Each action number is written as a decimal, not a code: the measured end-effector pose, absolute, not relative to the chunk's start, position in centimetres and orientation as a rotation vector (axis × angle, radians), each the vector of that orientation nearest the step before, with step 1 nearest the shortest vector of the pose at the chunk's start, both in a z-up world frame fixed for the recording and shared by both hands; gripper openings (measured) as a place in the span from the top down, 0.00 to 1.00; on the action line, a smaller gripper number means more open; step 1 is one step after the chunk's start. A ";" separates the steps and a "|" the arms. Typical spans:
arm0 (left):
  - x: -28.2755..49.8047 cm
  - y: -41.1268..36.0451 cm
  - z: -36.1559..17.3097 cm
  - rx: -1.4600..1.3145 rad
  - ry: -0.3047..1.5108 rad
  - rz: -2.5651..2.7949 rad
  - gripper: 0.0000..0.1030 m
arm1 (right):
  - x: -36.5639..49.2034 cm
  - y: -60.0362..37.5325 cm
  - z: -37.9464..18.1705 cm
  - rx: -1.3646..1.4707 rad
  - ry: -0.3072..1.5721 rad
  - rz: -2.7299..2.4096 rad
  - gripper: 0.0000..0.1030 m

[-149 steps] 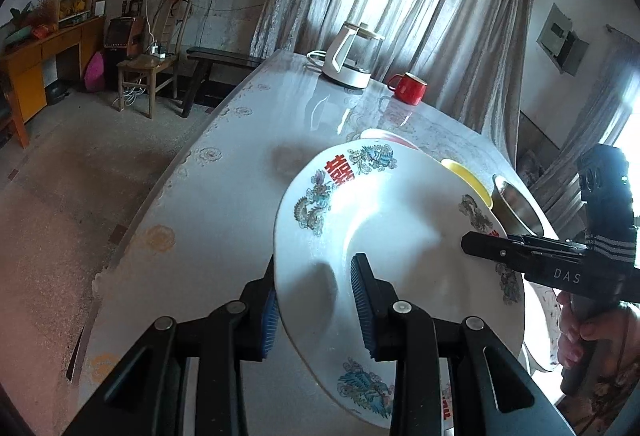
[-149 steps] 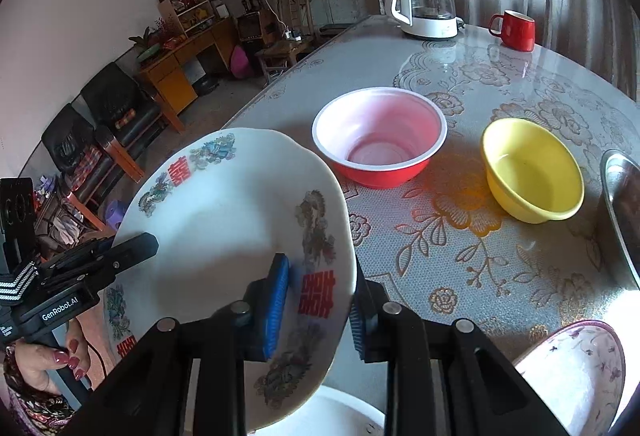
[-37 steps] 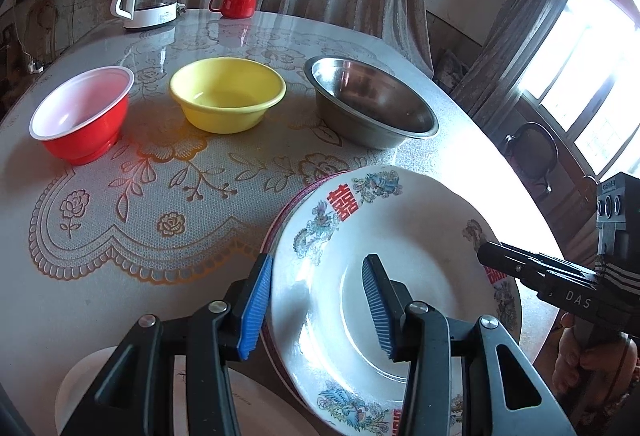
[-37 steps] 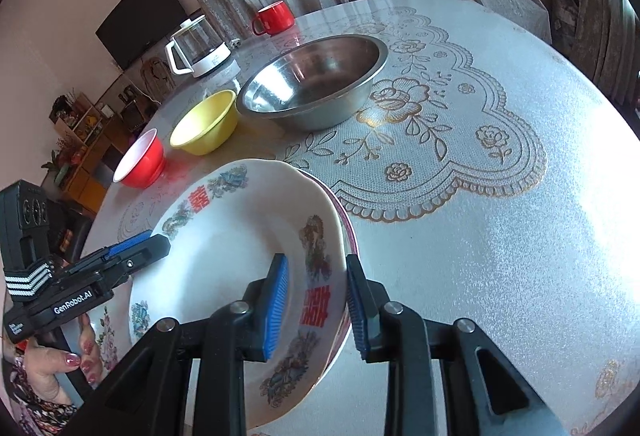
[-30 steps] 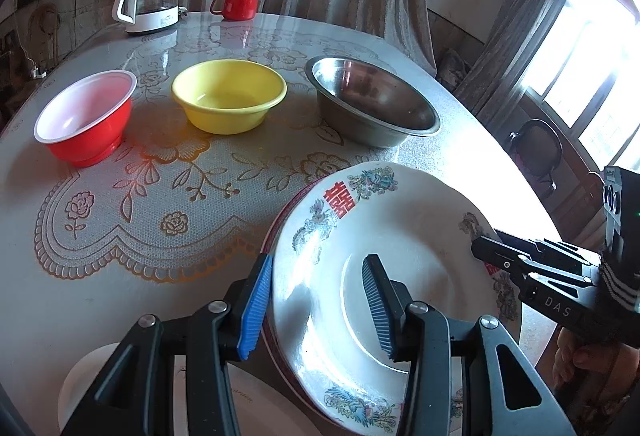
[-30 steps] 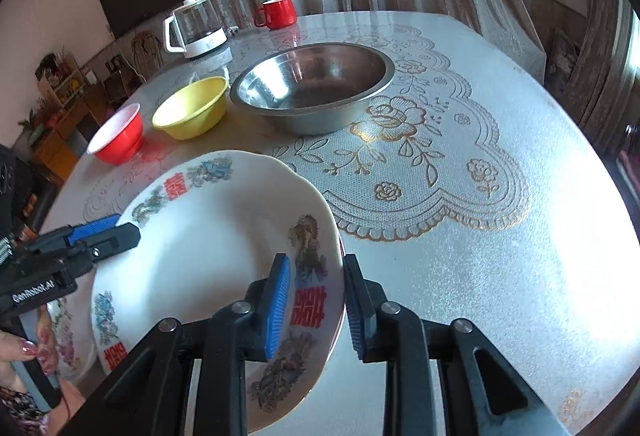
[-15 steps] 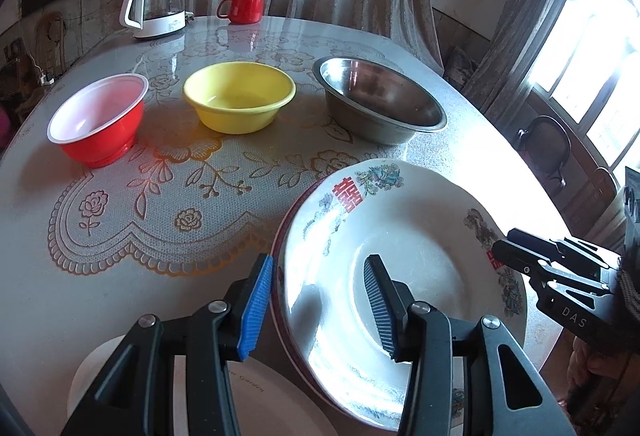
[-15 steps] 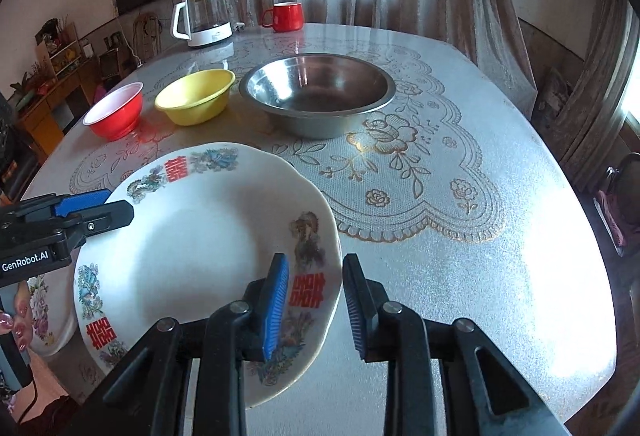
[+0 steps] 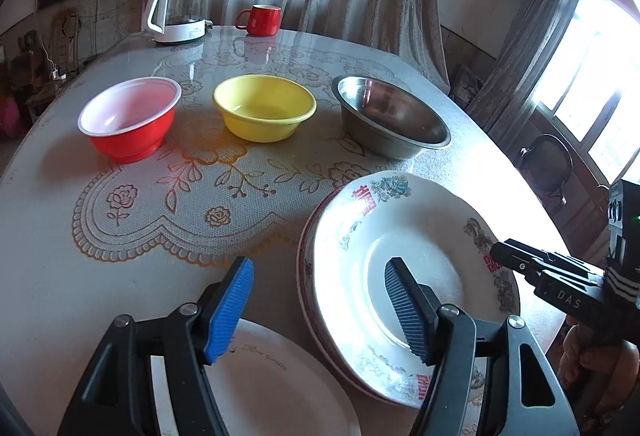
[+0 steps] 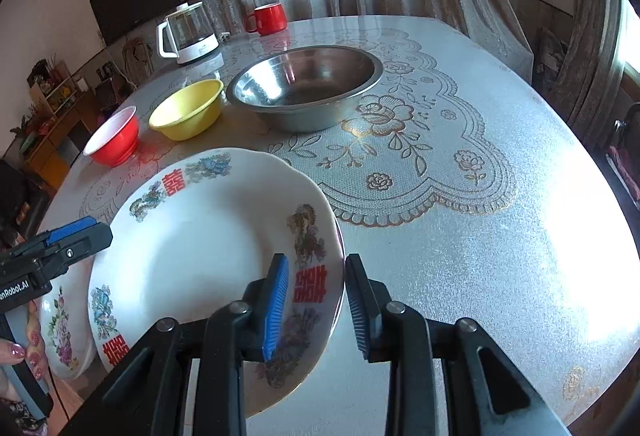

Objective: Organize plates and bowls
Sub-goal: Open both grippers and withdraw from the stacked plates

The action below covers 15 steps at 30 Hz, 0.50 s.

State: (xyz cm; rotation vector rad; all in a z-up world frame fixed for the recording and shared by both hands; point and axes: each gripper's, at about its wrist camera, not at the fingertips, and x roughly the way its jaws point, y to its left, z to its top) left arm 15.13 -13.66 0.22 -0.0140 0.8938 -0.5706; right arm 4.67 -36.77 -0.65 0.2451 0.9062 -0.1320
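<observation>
A white plate with red characters and dragon patterns (image 9: 416, 248) (image 10: 192, 244) lies on top of a red-rimmed plate (image 9: 306, 276) on the table. My left gripper (image 9: 320, 306) is open, its jaws spread wide on either side of the plate's left rim, not touching it. My right gripper (image 10: 316, 306) is open, its jaws straddling the plate's right rim with a gap. A red bowl (image 9: 128, 118), a yellow bowl (image 9: 264, 110) and a steel bowl (image 9: 392, 120) stand in a row behind.
A plain white plate (image 9: 260, 384) lies under my left gripper. A floral plate (image 10: 60, 328) lies at the table's left edge. A glass kettle (image 9: 176, 10) and a red mug (image 9: 262, 20) stand at the far edge. The table's edge (image 9: 532, 196) is close on the right.
Both grippers carried the patterned plate over and set it on the red-rimmed plate. In the last half second both sets of jaws opened and let go of it.
</observation>
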 end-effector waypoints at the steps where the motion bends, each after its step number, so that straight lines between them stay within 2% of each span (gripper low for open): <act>1: 15.0 -13.3 0.4 -0.006 0.883 -0.554 0.21 | 4.4 -36.8 -0.3 0.254 0.890 -0.134 0.71; 2: 14.8 -13.0 0.6 -0.002 0.873 -0.535 0.14 | 4.1 -36.8 0.0 0.264 0.873 -0.134 0.71; 8: 14.3 -11.0 0.7 -0.019 0.867 -0.448 0.05 | 3.5 -35.5 1.5 0.286 0.828 -0.113 0.68; 15: 13.2 -8.7 1.2 -0.009 0.836 -0.387 0.00 | 3.6 -32.9 2.1 0.284 0.822 -0.058 0.68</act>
